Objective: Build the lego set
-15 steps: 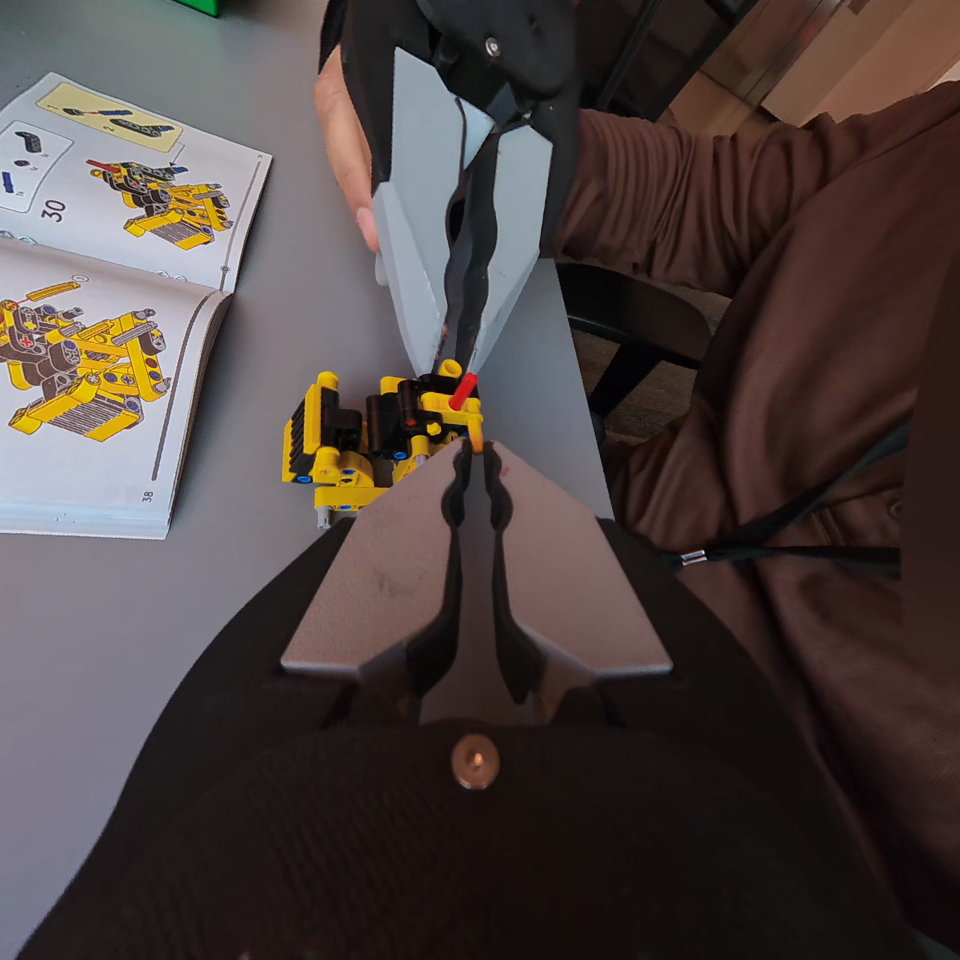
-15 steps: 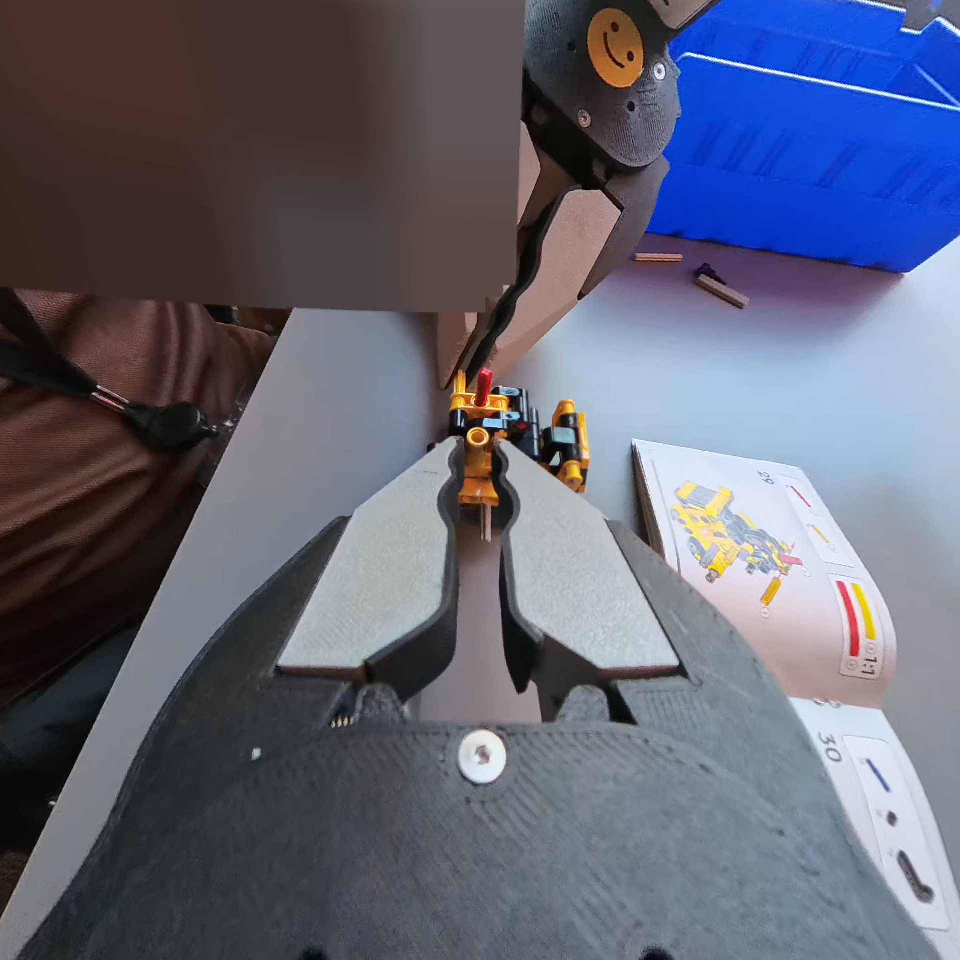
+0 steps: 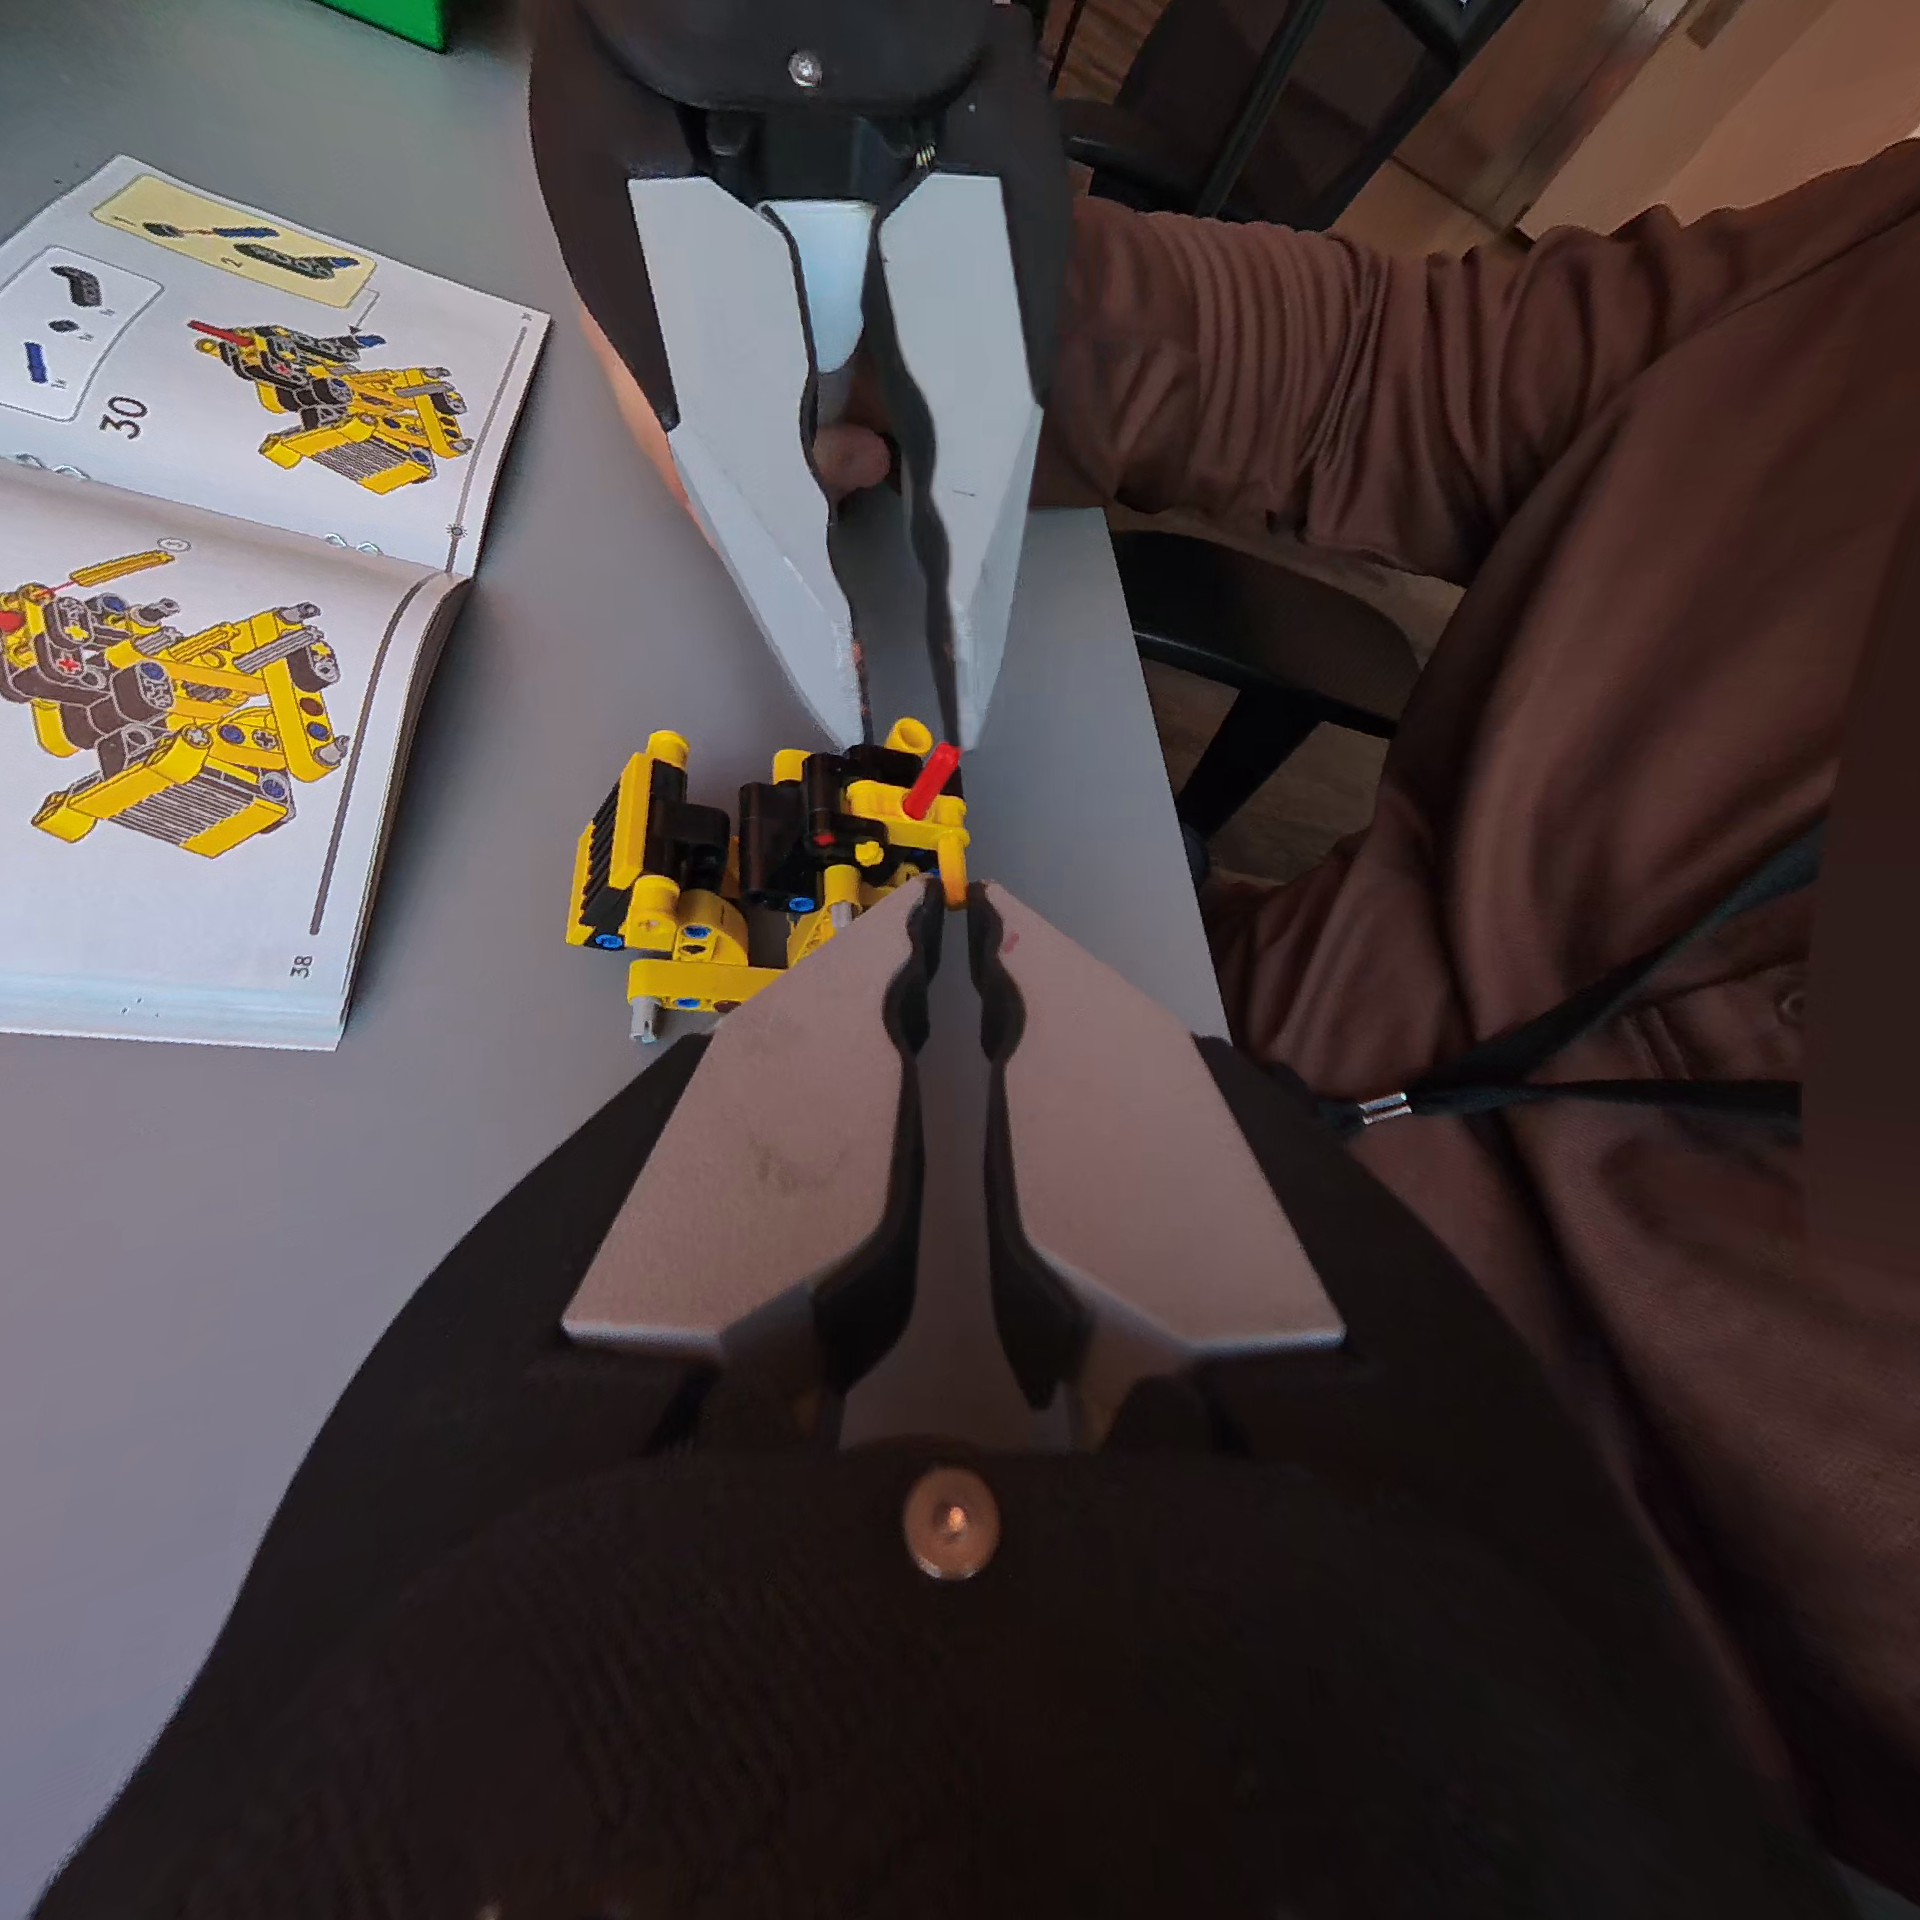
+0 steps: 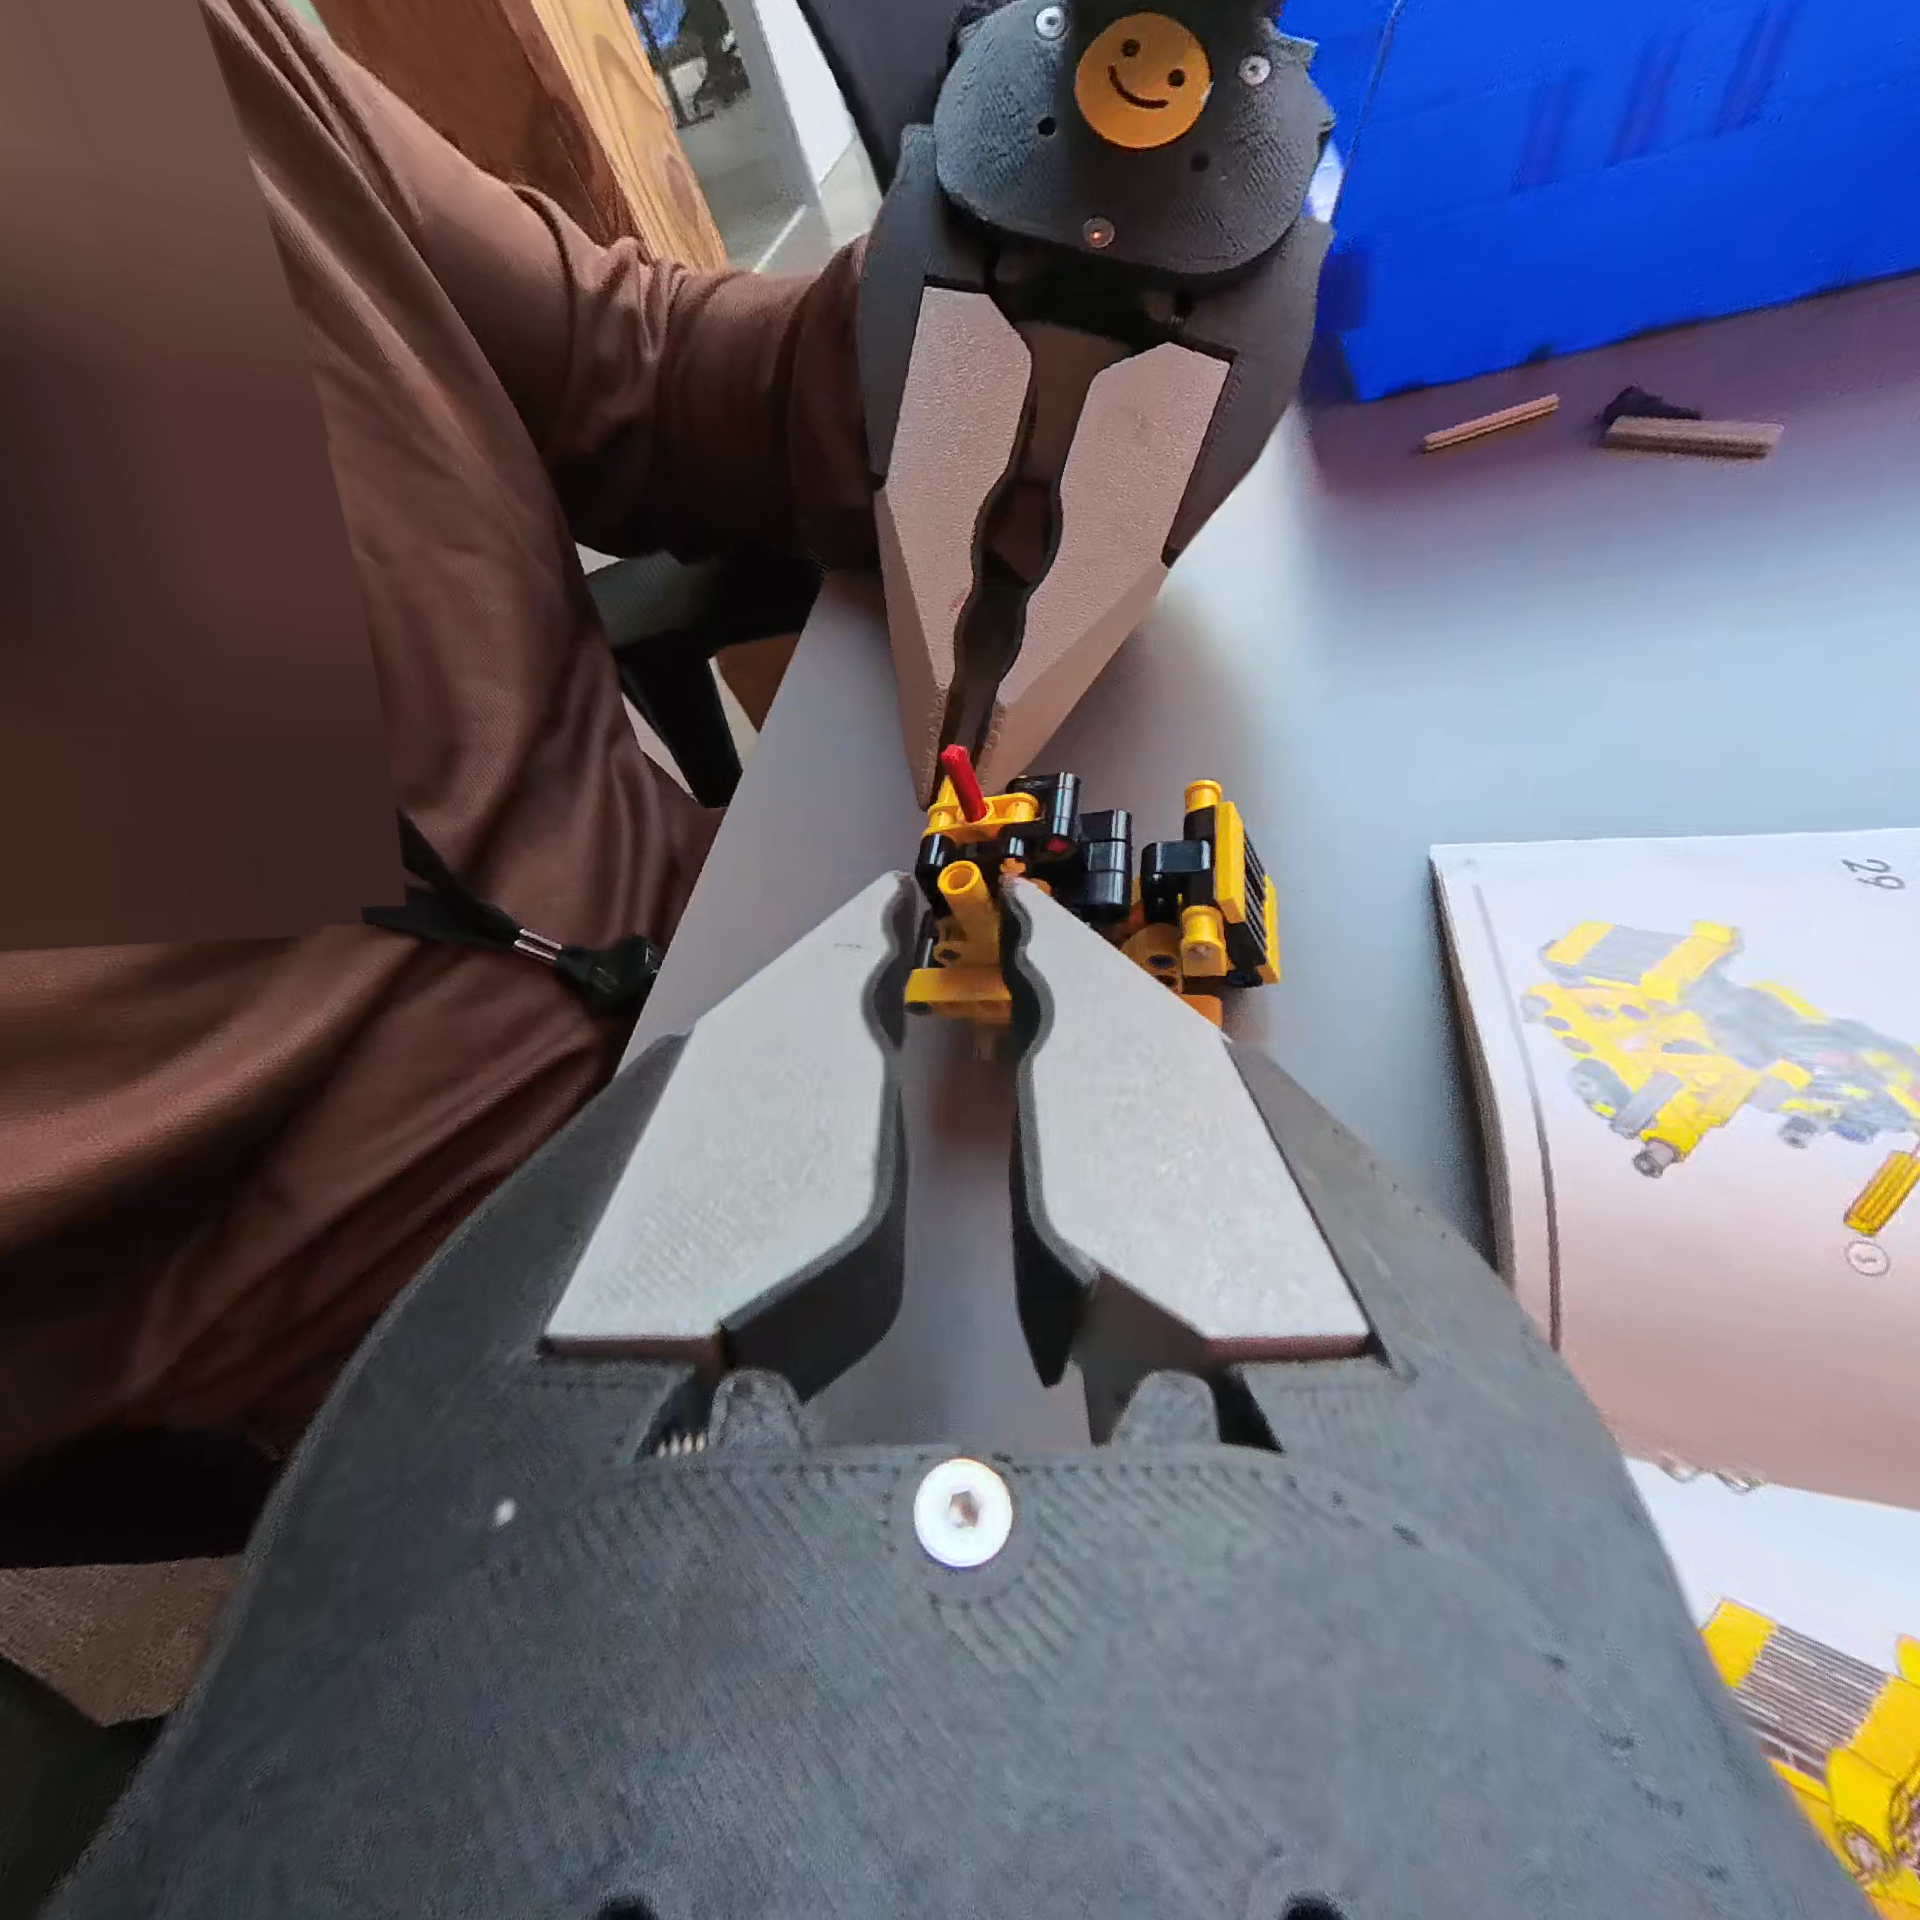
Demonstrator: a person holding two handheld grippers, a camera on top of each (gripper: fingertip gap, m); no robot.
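The half-built yellow and black lego model (image 3: pixel 769 862) sits on the grey table (image 3: pixel 312 1299), close to the edge nearest the person, and serves here as the landmark.

In the left wrist view, left of the model lies the open instruction booklet (image 3: pixel 208 665), near enough for its pictured steps to be read while working. The model's ribbed yellow end points toward the booklet. At the model's right end, the left gripper (image 3: pixel 951 899) has its tongs nearly together, nipped on a thin yellow piece that stands at that corner; the grip is narrow, probably to brace the model against a push. Above the model, the right gripper (image 3: pixel 902 732) comes from the opposite side with its tips slightly apart, beside a red pin (image 3: pixel 928 779) that sticks up at a slant.

In the right wrist view, the right gripper (image 4: pixel 961 902) has its tongs clamped around a yellow upright part at the model's near end. Whether they press hard cannot be told. Beyond the model, the left gripper (image 4: pixel 961 764) meets it from the far side. Right of the model lies the booklet (image 4: pixel 1683 1091), and beyond it a blue bin (image 4: pixel 1621 177), likely kept handy for loose parts.
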